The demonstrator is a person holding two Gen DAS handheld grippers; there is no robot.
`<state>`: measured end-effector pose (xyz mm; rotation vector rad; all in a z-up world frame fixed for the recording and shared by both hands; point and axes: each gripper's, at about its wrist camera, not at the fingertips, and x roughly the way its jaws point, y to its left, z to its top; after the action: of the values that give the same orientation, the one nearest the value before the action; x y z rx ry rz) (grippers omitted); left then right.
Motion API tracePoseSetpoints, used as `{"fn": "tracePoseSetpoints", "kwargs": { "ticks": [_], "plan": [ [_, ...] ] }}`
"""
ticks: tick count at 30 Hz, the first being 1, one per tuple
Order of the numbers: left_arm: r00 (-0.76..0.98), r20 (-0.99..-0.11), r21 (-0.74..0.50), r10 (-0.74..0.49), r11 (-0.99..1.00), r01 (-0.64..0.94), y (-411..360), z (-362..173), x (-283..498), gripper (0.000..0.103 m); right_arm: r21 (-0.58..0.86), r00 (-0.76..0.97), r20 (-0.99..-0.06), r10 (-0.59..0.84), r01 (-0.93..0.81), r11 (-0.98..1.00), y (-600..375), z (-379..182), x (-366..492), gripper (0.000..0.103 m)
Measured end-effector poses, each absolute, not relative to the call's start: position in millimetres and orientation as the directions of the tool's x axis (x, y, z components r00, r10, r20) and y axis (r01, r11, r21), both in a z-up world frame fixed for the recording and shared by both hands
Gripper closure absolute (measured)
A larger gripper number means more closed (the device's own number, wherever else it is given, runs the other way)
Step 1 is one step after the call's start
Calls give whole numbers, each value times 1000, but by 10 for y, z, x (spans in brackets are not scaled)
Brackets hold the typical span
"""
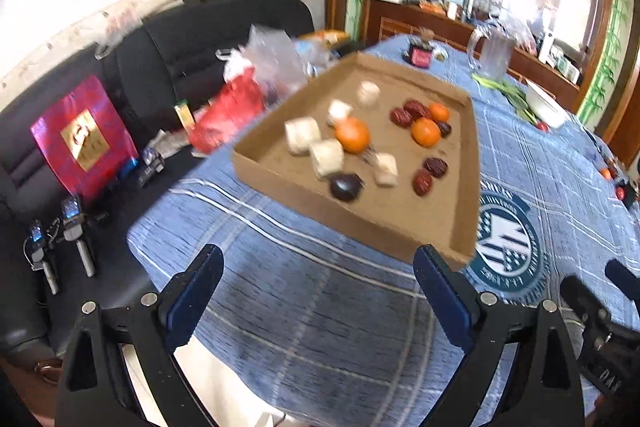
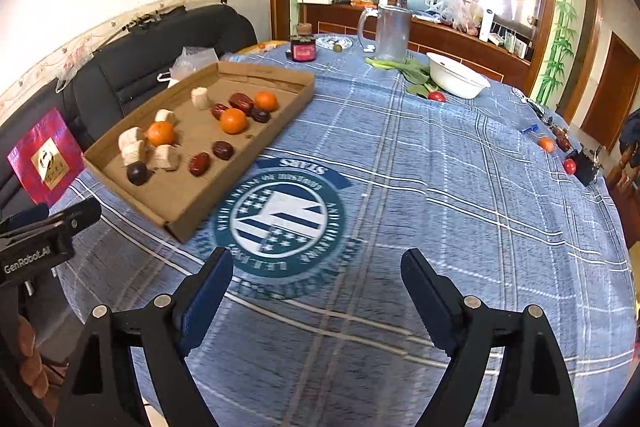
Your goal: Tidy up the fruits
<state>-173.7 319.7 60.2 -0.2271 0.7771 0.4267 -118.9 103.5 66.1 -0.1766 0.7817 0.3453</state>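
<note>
Blue plaid cloth with a round teal emblem [image 2: 276, 223] covers the worktop [image 2: 440, 187], which stands beside a black sofa [image 2: 132, 67] in a room with a wood-framed mirror and bamboo-painted panels. At the far side of the cloth stand a clear pitcher [image 2: 390, 31], a white bowl [image 2: 456, 79] with greens beside it, and a small dark jar [image 2: 303, 47].

A shallow cardboard tray [image 2: 240, 171] lies on the left part of the worktop, its long axis running from the near edge away toward the sofa end, its near corner just beside the emblem. In it I count three oranges [image 2: 161, 133], five pale banana chunks [image 2: 165, 157], about five red dates [image 2: 199, 163] and one dark round fruit [image 2: 137, 173]; one further dark piece by the far oranges is too blurred to name. The pale chunks cluster on the sofa side, the dates on the emblem side. Another orange [image 2: 546, 144] and small red fruits lie well apart at the right edge of the cloth.

The left gripper [image 1: 318, 267] hangs over the cloth just short of the tray, jaws spread wide and empty. The right gripper [image 2: 318, 271] hovers near the emblem, also wide apart with nothing between its fingers.
</note>
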Motion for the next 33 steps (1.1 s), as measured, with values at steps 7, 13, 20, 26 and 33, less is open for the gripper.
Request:
{"fn": "tracePoseSetpoints", "kwargs": {
  "ticks": [7, 13, 20, 26, 33],
  "plan": [
    [687, -677, -56, 264, 913, -405, 3291, 598, -1777, 7, -66, 676, -710, 198, -343, 937, 1233, 644, -1296, 14],
    [713, -671, -91, 204, 931, -353, 3312, 575, -1800, 7, -89, 687, -708, 161, -313, 946, 1266, 650, -1334, 14],
    [730, -657, -107, 185, 937, -334, 3317, 585, -1832, 7, -101, 686, -714, 137, -295, 950, 1272, 657, -1371, 14],
    [732, -658, -93, 177, 945, -312, 3282, 582, -1826, 7, -97, 675, -726, 131, -289, 952, 1293, 642, -1380, 14],
    [742, -642, -56, 190, 955, -293, 3201, 630, -1839, 7, -95, 674, -729, 124, -278, 956, 1285, 654, -1399, 14]
  ]
}}
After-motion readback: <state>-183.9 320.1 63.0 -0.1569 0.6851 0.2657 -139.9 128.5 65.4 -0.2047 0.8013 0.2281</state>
